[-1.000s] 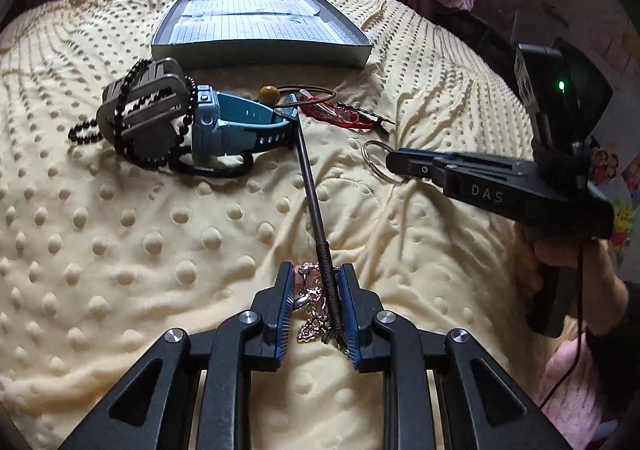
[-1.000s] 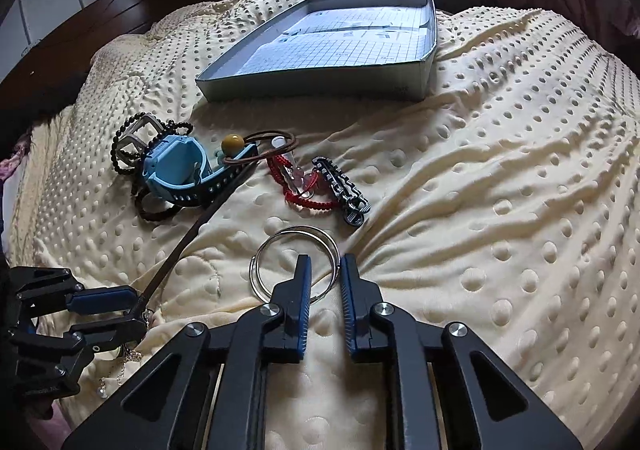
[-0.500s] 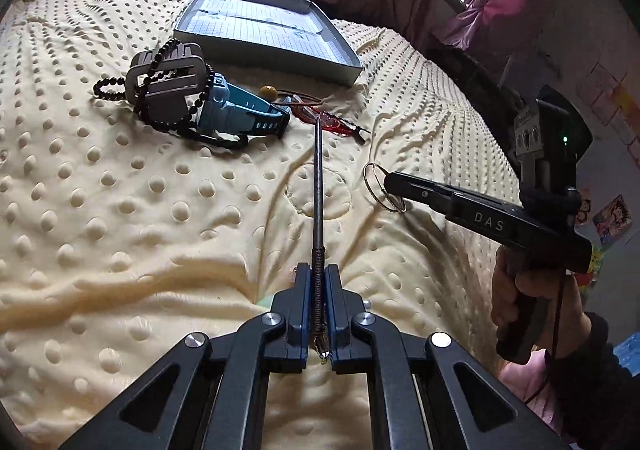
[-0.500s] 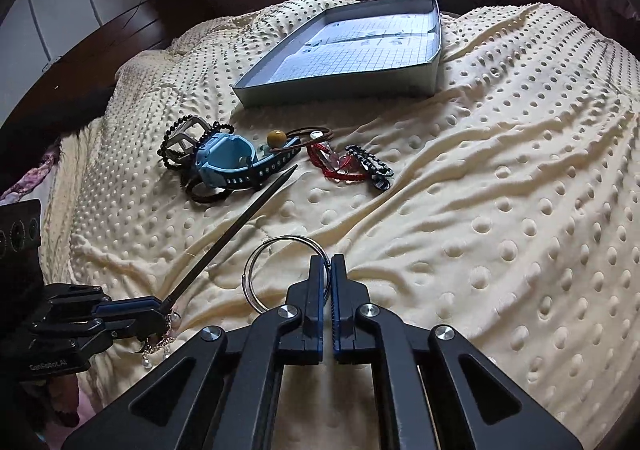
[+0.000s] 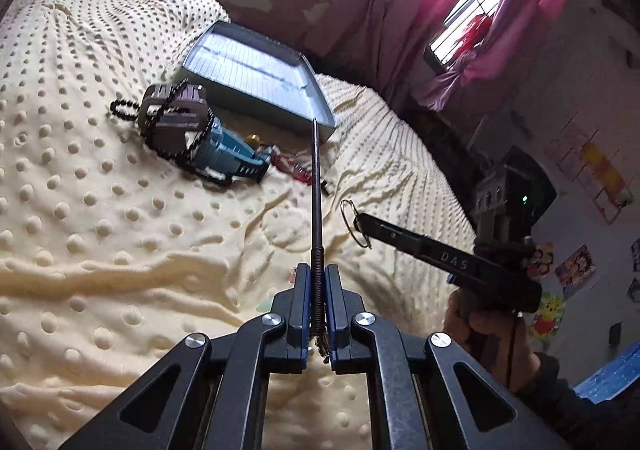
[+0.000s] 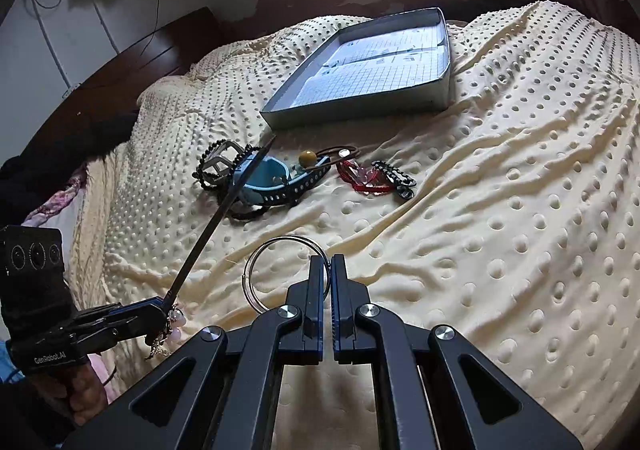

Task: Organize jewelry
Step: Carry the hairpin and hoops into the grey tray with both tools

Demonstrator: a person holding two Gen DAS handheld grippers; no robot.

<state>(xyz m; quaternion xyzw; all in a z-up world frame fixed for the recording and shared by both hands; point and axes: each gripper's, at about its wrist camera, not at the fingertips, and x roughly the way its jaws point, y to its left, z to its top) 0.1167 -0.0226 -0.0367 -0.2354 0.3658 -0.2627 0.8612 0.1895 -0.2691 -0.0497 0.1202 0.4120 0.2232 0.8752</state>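
Note:
My left gripper [image 5: 318,270] is shut on the coiled end of a long dark hair stick [image 5: 315,190], which points up and away above the blanket. Pale charms [image 6: 174,324] dangle under that gripper [image 6: 160,308] in the right wrist view. My right gripper [image 6: 330,262] is shut on thin silver bangles [image 6: 260,274], held just off the blanket; the left wrist view shows them [image 5: 354,224] hanging at its tip [image 5: 362,220]. A shallow grey tray [image 6: 360,108] with grid paper lies at the far side. In front of it lie a blue watch [image 6: 272,180] and a black bead bracelet [image 5: 124,110].
A red bracelet [image 6: 360,178], a black chain bracelet [image 6: 396,176] and a brown hair tie with a yellow bead [image 6: 307,157] lie beside the watch. A grey buckled strap [image 5: 176,120] sits among the beads. The cream dotted blanket [image 6: 520,210] covers the bed; dark headboard behind, pink curtains right.
The right gripper closed on the silver bangles and raised them. The left gripper closed on the hair stick and lifted it, so its tip left the blanket by the watch.

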